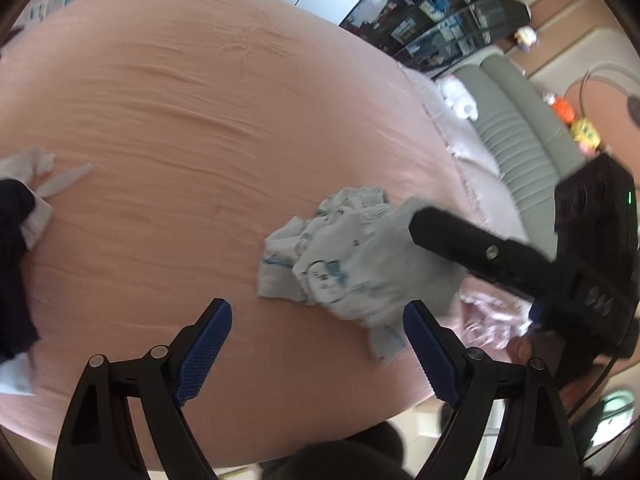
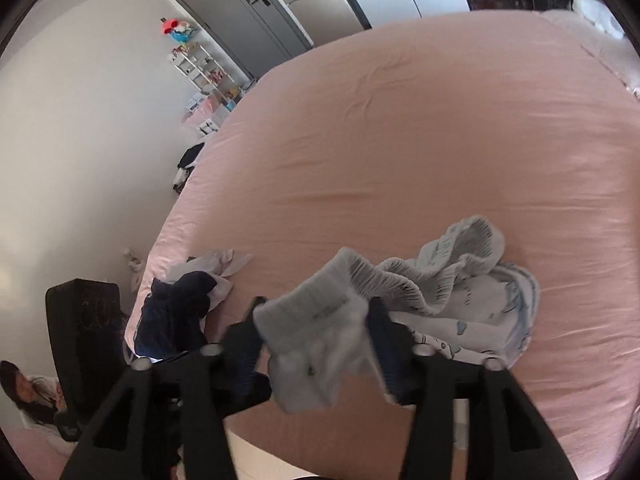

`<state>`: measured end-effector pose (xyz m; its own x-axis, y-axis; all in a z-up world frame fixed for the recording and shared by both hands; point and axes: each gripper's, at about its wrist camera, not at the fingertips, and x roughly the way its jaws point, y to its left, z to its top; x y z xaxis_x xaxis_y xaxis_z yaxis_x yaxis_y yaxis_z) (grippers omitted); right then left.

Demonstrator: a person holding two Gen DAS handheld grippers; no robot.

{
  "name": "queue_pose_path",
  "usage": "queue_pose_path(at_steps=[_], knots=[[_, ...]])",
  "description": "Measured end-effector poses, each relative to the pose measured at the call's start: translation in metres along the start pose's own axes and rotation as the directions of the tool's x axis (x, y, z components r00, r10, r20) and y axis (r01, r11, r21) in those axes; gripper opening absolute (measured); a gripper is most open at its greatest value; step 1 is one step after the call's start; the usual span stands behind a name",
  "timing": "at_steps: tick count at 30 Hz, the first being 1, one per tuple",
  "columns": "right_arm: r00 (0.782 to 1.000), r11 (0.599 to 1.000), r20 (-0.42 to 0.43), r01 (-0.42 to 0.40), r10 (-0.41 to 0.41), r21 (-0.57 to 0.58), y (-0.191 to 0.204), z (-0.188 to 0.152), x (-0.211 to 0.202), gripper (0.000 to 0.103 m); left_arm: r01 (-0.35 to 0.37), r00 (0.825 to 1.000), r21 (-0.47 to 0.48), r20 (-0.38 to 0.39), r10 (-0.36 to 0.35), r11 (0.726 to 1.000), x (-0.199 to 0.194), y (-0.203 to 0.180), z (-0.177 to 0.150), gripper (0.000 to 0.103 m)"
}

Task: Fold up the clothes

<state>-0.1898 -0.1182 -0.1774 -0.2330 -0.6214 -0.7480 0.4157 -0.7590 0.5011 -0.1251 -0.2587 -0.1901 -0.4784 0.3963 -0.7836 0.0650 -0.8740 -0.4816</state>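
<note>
A small pale garment with a blue print [image 1: 340,264] lies crumpled on the pink bed sheet [image 1: 200,120]. My left gripper [image 1: 318,306] hovers just in front of it, open, with nothing between its blue pads [image 1: 204,344]. My right gripper [image 1: 424,220] reaches in from the right onto the garment's far side. In the right wrist view the right gripper [image 2: 316,308] is shut on the garment's ribbed grey cuff [image 2: 320,332], which fills the gap between its fingers and hangs below them. The rest of the garment [image 2: 460,280] trails onto the sheet [image 2: 400,120].
A navy garment [image 2: 176,312] and white cloths [image 2: 224,260] are piled at the bed's left edge, the navy garment [image 1: 12,240] also showing in the left wrist view. A pink patterned cloth [image 1: 488,320] lies under the right gripper. A grey padded headboard [image 1: 520,128], a black box [image 2: 80,320] and a seated person [image 2: 24,392] surround the bed.
</note>
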Motion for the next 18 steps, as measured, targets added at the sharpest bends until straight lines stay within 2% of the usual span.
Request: queue_pose_path(at_steps=[3, 7, 10, 18], knots=[[0.999, 0.999, -0.034, -0.035, 0.036, 0.025, 0.005, -0.002, 0.013, 0.074, -0.063, 0.998, 0.051, -0.021, 0.064, 0.997, 0.003, 0.004, -0.007, 0.088], [0.998, 0.999, -0.044, -0.044, 0.045, 0.033, 0.008, -0.003, 0.015, 0.074, -0.054, 0.998, -0.001, -0.039, 0.054, 0.999, 0.009, 0.019, -0.014, 0.088], [0.999, 1.0, -0.036, -0.004, 0.004, 0.02, 0.004, -0.003, 0.005, 0.074, -0.045, 0.998, -0.019, -0.039, 0.045, 0.999, 0.011, 0.025, -0.018, 0.088], [0.989, 0.986, 0.013, 0.151, -0.15, -0.074, -0.021, 0.001, -0.038, 0.074, -0.121, 0.992, 0.155, 0.047, 0.115, 0.981, 0.014, 0.009, -0.038, 0.088]])
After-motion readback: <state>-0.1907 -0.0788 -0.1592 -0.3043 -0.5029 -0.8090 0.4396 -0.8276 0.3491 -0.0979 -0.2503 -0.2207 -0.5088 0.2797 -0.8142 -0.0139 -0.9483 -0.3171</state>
